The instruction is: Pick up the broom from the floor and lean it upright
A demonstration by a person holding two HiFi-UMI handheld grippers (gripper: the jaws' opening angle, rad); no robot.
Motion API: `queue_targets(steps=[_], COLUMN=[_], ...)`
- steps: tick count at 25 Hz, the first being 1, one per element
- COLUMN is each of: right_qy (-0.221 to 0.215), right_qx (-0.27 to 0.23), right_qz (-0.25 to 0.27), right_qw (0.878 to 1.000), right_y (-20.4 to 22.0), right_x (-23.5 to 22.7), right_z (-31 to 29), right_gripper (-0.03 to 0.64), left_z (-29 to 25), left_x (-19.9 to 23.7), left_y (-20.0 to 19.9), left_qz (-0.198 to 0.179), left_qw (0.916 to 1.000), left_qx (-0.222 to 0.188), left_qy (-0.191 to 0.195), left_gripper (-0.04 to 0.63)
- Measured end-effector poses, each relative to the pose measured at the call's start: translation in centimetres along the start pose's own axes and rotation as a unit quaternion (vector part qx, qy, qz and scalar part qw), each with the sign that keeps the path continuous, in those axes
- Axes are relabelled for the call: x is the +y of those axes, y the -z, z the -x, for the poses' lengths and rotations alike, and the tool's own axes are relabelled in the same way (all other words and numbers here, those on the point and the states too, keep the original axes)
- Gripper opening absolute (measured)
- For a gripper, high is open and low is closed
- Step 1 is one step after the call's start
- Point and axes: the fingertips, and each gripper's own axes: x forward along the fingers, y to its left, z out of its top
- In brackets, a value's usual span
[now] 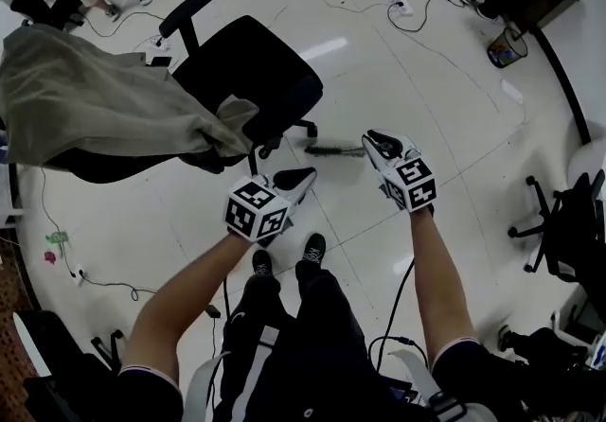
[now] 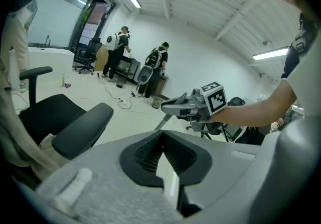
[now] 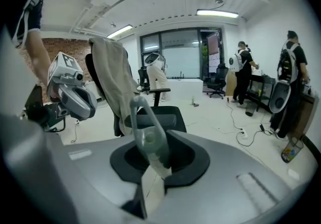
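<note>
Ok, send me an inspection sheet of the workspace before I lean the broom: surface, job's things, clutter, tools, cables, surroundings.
Surface: pale glossy tiled floor.
Job's things: broom, dark bristles beside the chair base; its handle, ending in a hanging loop, stands up out of the right tool.
Clutter: office chair draped with a beige jacket, just left of the broom.
Tools: right tool shut on the broom handle; left tool shut, nothing in it.
Cables: loose leads run across the floor to a power strip ahead.
Surroundings: waste bin, second chair, people standing at a far bench.
</note>
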Motion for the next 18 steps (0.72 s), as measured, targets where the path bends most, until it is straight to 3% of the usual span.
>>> queue_targets(steps=[7,18], right_qy=[-0.092,-0.222], right_qx=[0.05,0.096], right_qz=[0.036,0.057], right_qw=[0.994,0.969], right_y=[-3.7,-5.1], right_x=[6.9,23.7], right_z=[-3.2,-9.6], right_gripper=[0.053,0.053], left_z=[7.7,17.7], left_x=[3.1,6.8], left_y=[0.7,6.1], left_qz=[0.037,0.08], left_qw=[0.9968,0.9895], left_qx=[-0.05,-0.075], left_qy=[-0.05,-0.095], left_gripper=[-0.002,-0.002])
